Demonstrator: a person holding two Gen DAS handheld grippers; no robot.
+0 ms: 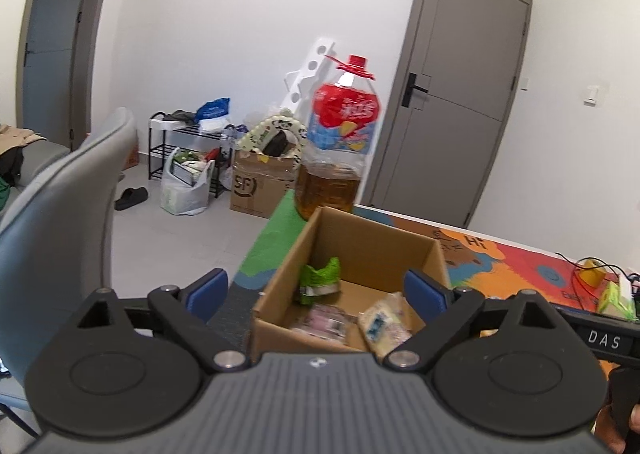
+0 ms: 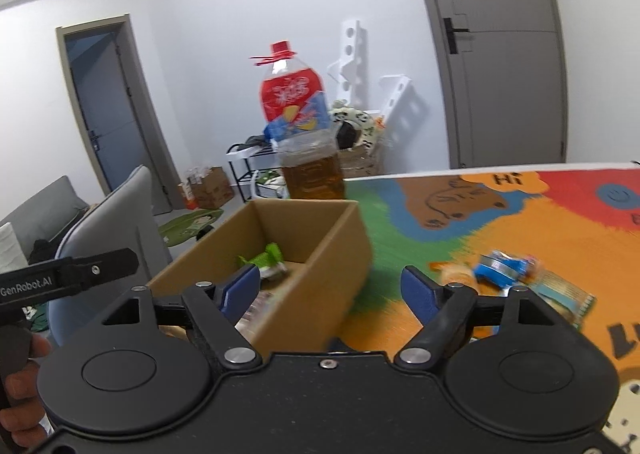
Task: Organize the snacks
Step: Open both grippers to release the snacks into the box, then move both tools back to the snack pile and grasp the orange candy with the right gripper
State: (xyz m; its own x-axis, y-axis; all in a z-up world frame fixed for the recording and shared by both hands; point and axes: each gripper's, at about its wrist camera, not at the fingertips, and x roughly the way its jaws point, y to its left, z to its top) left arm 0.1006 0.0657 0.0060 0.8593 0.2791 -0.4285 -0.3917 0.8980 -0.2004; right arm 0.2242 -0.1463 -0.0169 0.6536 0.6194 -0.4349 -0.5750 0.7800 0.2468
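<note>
An open cardboard box [image 1: 372, 250] stands on the colourful mat, holding a green packet [image 1: 320, 278], a pink packet [image 1: 328, 322] and a white and blue packet [image 1: 380, 324]. My left gripper [image 1: 316, 288] hangs open over the box's near edge, with nothing between its blue pads. In the right wrist view, the box [image 2: 316, 306] lies left of centre with the green packet [image 2: 266, 260] inside. My right gripper [image 2: 330, 286] is open and empty, straddling the box's right wall without touching it. A blue packet [image 2: 500, 268] and a teal flat packet [image 2: 560, 294] lie loose on the mat to the right.
A large oil bottle [image 1: 336, 150] with a red cap stands just behind the box at the table's far edge. A grey chair [image 1: 60, 214] is left of the table. Yellow tape [image 1: 592, 274] and cables sit at the right. A hand holds each gripper's handle.
</note>
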